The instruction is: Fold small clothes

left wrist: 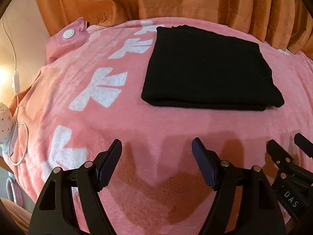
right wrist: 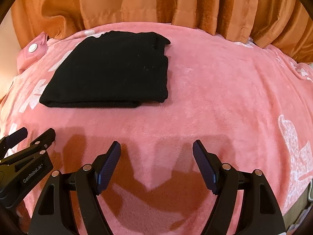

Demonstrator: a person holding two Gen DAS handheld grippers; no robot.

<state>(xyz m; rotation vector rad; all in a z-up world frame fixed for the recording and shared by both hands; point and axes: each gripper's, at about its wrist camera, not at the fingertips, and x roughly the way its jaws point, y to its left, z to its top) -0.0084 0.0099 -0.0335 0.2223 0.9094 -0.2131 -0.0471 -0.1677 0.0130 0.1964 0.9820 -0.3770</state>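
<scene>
A black garment (left wrist: 209, 68) lies folded into a neat rectangle on the pink blanket (left wrist: 156, 123); it also shows in the right wrist view (right wrist: 111, 70), toward the far left. My left gripper (left wrist: 156, 146) is open and empty, hovering over bare blanket in front of the garment's near edge. My right gripper (right wrist: 156, 146) is open and empty, over the blanket to the right of the garment and nearer than it. Each gripper shows at the edge of the other's view: the right gripper (left wrist: 287, 143) and the left gripper (right wrist: 39, 133).
Orange curtains (left wrist: 176, 0) hang close behind the bed. A pink wipes pack (left wrist: 68, 37) with a white lid lies at the far left corner. A white cable (left wrist: 16, 90) hangs off the left side. The blanket has white printed patterns (left wrist: 101, 90).
</scene>
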